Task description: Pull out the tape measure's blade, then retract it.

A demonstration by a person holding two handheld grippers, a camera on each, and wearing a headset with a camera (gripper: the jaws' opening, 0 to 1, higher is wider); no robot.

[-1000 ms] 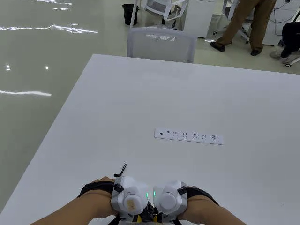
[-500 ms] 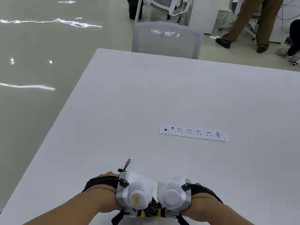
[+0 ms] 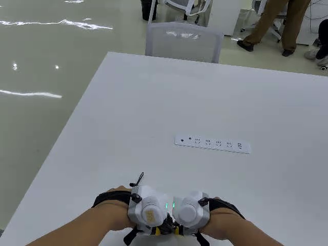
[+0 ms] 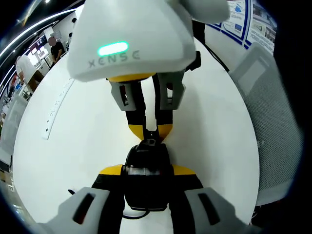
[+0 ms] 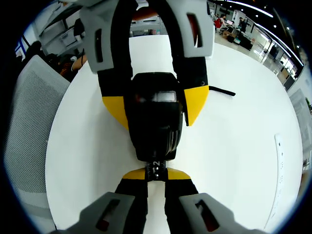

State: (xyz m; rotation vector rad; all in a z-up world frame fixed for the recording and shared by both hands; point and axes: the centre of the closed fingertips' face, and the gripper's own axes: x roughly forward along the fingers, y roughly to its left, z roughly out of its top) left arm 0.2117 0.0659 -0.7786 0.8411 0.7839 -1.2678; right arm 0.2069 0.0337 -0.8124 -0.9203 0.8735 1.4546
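White table (image 3: 154, 102); left gripper (image 4: 147, 169) clamps tape measure (image 5: 156, 117); right gripper (image 5: 156, 174) pinches blade (image 5: 156, 167).

We log left gripper (image 4: 146, 171) and right gripper (image 5: 156, 175): white rounded housings, grey finger mounts, black fingers (image 5: 130, 197) with yellow tips. The right housing has a green light bar (image 4: 113, 48) and grey XENSE lettering. Black straps (image 3: 108, 198) wrap left hand (image 3: 117, 214) and right hand (image 3: 221, 225). A thin black cord (image 3: 137, 180) is on the left gripper.
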